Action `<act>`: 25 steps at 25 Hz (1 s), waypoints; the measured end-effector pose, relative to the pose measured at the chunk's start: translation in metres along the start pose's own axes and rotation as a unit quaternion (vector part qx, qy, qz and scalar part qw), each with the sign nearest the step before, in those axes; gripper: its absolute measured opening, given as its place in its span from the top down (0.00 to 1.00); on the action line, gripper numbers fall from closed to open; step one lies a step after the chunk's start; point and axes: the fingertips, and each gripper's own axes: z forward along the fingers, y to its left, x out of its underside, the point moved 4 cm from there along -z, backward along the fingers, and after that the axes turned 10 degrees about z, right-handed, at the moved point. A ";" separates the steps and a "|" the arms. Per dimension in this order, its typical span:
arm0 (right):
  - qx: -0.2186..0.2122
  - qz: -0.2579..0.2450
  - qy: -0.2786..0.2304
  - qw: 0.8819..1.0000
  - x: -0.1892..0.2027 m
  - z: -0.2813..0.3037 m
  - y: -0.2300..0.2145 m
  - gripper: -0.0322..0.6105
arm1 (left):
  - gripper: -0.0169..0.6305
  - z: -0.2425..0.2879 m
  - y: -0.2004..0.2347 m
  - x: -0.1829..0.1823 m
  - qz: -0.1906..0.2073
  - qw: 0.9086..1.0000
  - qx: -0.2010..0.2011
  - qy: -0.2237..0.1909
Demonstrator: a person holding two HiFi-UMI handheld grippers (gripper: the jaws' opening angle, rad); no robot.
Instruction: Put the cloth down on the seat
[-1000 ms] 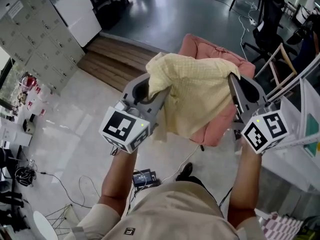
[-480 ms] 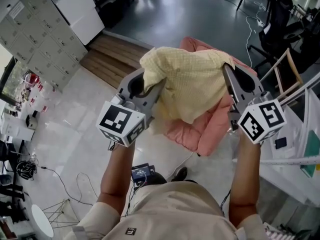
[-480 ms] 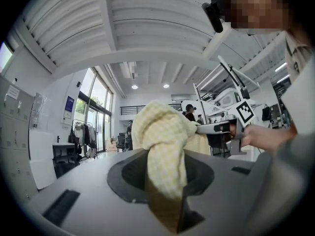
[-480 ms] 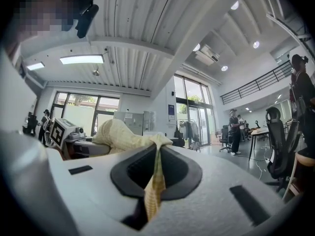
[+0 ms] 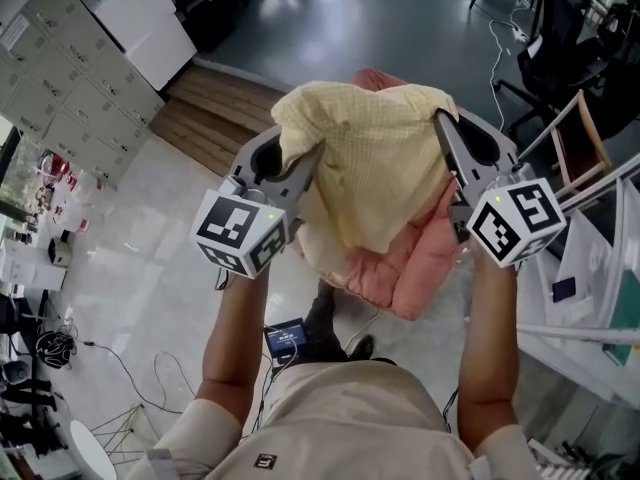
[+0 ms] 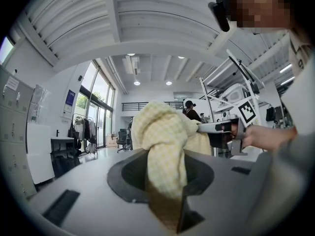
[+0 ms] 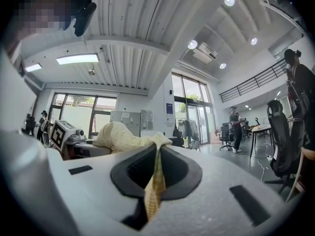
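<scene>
The left gripper is clamping a thick, bunched corner of the yellow checked cloth, with its jaws closing partway around the wad. The cloth is hanging spread between the two grippers, held in the air over the far part of the pink cushioned seat, whose near corner is showing below the cloth's lower edge. The right gripper is pinching the opposite corner, its jaws pressing almost together on a thin fold of the fabric.
</scene>
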 end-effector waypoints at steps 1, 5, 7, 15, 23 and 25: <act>0.003 -0.002 0.000 1.000 0.004 0.005 -0.004 0.95 | 0.80 0.006 0.004 0.006 -0.002 1.000 0.003 -0.001; 0.021 0.002 0.004 1.000 0.026 0.020 -0.035 0.95 | 0.80 0.044 0.012 0.035 -0.010 1.000 0.022 0.004; 0.027 0.002 0.008 1.000 0.035 0.033 -0.054 0.95 | 0.80 0.067 0.020 0.047 -0.013 0.999 0.030 0.010; 0.043 0.010 0.022 0.999 0.069 0.089 -0.100 0.95 | 0.80 0.127 0.063 0.093 -0.022 0.998 0.047 0.028; 0.064 0.023 0.044 0.997 0.114 0.133 -0.142 0.95 | 0.80 0.172 0.087 0.150 -0.036 0.996 0.059 0.057; 0.070 0.025 0.051 0.996 0.127 0.146 -0.152 0.95 | 0.80 0.182 0.094 0.167 -0.040 0.995 0.060 0.065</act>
